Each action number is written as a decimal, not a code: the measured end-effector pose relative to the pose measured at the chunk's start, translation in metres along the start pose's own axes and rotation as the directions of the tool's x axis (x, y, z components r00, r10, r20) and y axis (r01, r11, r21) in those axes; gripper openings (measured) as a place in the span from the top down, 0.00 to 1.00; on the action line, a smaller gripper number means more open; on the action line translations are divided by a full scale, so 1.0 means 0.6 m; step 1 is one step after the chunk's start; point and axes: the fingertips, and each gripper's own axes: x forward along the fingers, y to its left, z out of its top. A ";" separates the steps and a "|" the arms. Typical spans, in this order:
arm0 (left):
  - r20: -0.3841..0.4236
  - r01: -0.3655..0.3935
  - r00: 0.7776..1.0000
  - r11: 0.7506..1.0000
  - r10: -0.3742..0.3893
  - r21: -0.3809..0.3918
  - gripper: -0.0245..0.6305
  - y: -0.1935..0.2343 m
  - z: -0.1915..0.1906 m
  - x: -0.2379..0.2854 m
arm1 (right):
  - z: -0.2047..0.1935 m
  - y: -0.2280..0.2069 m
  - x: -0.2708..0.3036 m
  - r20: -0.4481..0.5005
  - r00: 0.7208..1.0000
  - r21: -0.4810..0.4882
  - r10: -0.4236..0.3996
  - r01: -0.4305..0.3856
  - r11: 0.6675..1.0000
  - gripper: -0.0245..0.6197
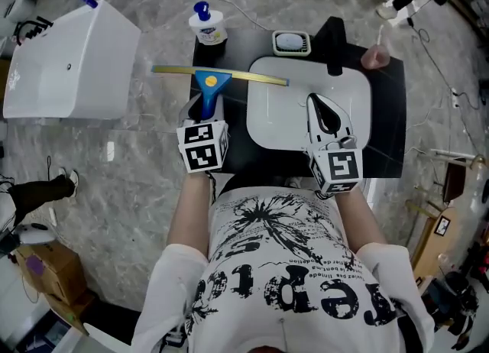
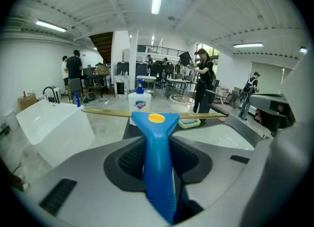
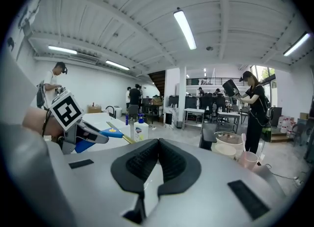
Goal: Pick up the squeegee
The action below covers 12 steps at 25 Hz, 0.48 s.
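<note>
Squeegee (image 2: 157,142) blue handle is clamped between pads of left gripper (image 1: 205,114); blade is held crosswise near soap bottle (image 1: 207,27) and white basin (image 1: 267,114). Right gripper (image 3: 158,157) jaws are closed together, nothing held. Risks as judged: bottle toppled if long blade is swung; head-heavy tool tilted or slipped if wrist is rolled

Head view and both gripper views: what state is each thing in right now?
squeegee, clamped by its blue handle, blade crosswise.
left hand-held gripper, shut on the squeegee handle.
right hand-held gripper, shut, nothing between its jaws.
soap pump bottle, upright, pump head on.
white basin, open side up, no water visible.
</note>
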 end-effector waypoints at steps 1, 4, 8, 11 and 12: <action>0.021 0.003 1.000 1.000 -0.003 0.007 0.75 -0.008 0.014 -0.014 | 0.011 -0.004 -0.009 0.015 1.000 -0.002 -0.004 0.004 1.000 0.94; 0.096 0.002 0.995 1.000 -0.005 0.031 0.75 -0.028 0.058 -0.052 | 0.044 -0.012 -0.034 0.061 0.998 -0.013 -0.006 0.007 1.000 0.94; 0.215 0.011 0.976 0.998 -0.023 0.058 0.75 -0.053 0.125 -0.112 | 0.094 -0.018 -0.069 0.132 0.991 -0.013 -0.018 0.020 1.000 0.94; 0.296 0.028 0.954 0.995 -0.055 0.093 0.75 -0.072 0.175 -0.159 | 0.130 -0.022 -0.095 0.188 0.982 0.003 -0.022 0.022 1.000 0.94; 0.324 0.031 0.944 0.994 -0.063 0.102 0.75 -0.078 0.190 -0.175 | 0.141 -0.022 -0.103 0.205 0.978 0.005 -0.020 0.020 1.000 0.94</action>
